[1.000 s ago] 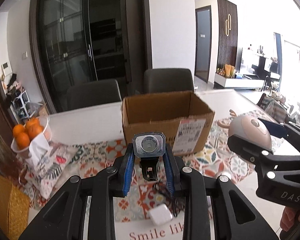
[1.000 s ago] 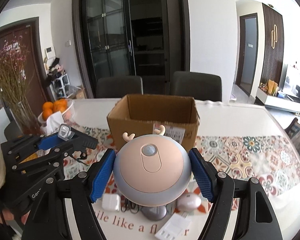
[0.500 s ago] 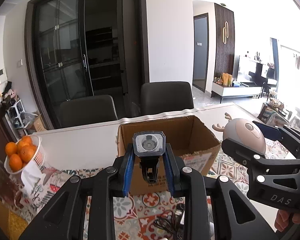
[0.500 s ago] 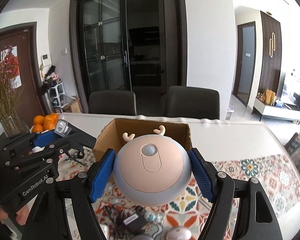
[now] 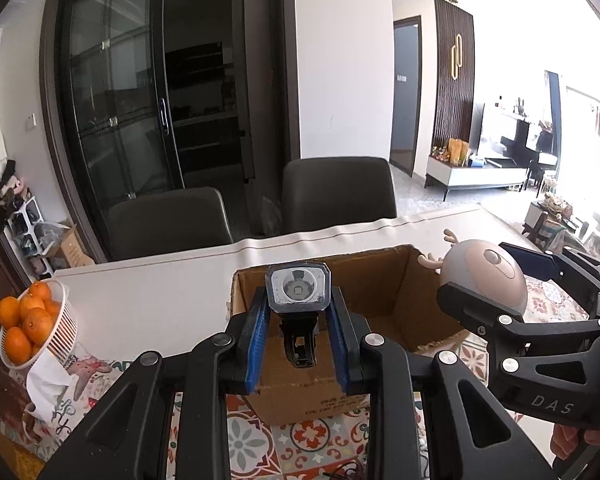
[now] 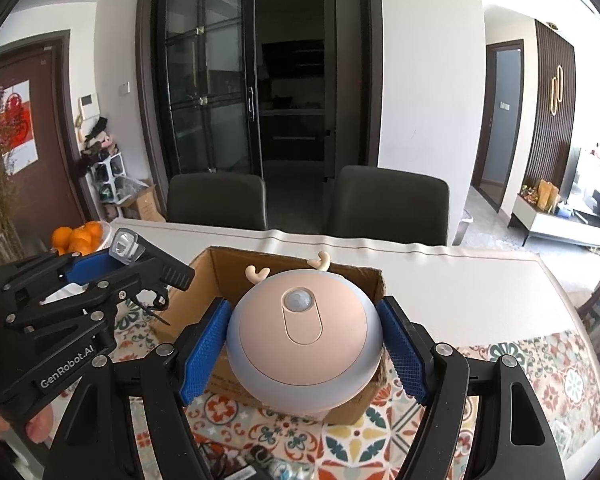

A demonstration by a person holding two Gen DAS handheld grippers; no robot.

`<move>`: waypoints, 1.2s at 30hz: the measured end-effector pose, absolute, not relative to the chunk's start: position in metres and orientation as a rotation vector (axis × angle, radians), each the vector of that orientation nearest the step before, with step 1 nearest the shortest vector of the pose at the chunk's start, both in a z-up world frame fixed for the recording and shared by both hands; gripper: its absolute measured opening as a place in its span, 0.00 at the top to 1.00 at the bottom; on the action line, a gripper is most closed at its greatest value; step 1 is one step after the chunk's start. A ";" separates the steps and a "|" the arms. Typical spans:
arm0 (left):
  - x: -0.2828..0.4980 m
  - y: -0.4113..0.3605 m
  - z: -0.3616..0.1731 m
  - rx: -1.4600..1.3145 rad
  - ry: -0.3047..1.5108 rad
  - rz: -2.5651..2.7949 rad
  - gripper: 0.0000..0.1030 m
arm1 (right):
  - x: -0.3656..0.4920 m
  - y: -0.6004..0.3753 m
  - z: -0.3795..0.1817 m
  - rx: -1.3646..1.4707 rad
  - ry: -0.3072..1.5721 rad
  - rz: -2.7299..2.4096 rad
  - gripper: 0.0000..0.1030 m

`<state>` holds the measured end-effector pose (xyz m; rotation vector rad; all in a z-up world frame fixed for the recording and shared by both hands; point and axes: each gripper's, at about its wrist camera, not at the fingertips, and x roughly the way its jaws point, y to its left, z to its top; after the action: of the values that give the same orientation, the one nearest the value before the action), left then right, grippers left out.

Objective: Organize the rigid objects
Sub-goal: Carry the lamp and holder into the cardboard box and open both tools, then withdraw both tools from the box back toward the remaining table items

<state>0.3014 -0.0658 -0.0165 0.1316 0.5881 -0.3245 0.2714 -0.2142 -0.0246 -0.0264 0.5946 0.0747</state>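
Far left of the left gripper (image 5: 298,344), a white basket of oranges (image 5: 32,326) stands on the table (image 5: 140,296), well apart from the grippers. The left gripper's blue pads are clamped tight on a small black lamp (image 5: 298,292) with a square lens facing forward; the lamp stands upright between the pads, its mount hanging below them. Directly ahead of and below this gripper is an open cardboard box (image 5: 332,384), and the lamp is over the box's near wall. To the right, the right gripper (image 6: 304,344) is held at about the same height, its jaws spread roughly half wide and pressed on both sides of a round pink-and-grey night light (image 6: 304,332) with two small antlers on its far edge. The night light is also over the box's near edge, with the box opening just beyond it. A patterned runner (image 6: 540,372) lies under the box and stretches to the right of this gripper. Two dark chairs (image 6: 388,204) stand beyond the table's far side.
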 end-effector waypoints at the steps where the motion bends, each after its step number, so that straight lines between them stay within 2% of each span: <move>1: 0.306 -0.067 -0.019 0.139 0.596 -0.319 0.72 | 0.275 -0.215 -0.026 -0.027 0.604 0.072 0.27; 14: 0.349 -0.077 -0.059 0.133 0.791 -0.326 0.72 | 0.330 -0.226 -0.067 -0.010 0.782 0.085 0.27; 24: 0.357 -0.076 -0.072 0.129 0.841 -0.322 0.72 | 0.341 -0.229 -0.089 -0.006 0.838 0.091 0.27; 25: 0.355 -0.076 -0.071 0.124 0.836 -0.321 0.71 | 0.341 -0.229 -0.089 -0.008 0.836 0.089 0.27; 28: 0.356 -0.073 -0.067 0.118 0.825 -0.310 0.56 | 0.340 -0.228 -0.084 -0.018 0.808 0.067 0.19; 30: 0.352 -0.072 -0.063 0.126 0.811 -0.294 0.55 | 0.337 -0.227 -0.079 -0.027 0.796 0.048 0.19; 32: 0.346 -0.071 -0.059 0.137 0.791 -0.267 0.39 | 0.329 -0.228 -0.073 -0.044 0.773 0.016 0.19; 36: 0.327 -0.067 -0.049 0.152 0.754 -0.215 0.27 | 0.311 -0.227 -0.062 -0.064 0.739 -0.017 0.18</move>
<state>0.3268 -0.0670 -0.0492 0.1523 0.7541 -0.2152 0.3111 -0.2272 -0.0615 -0.0642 0.7391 -0.0166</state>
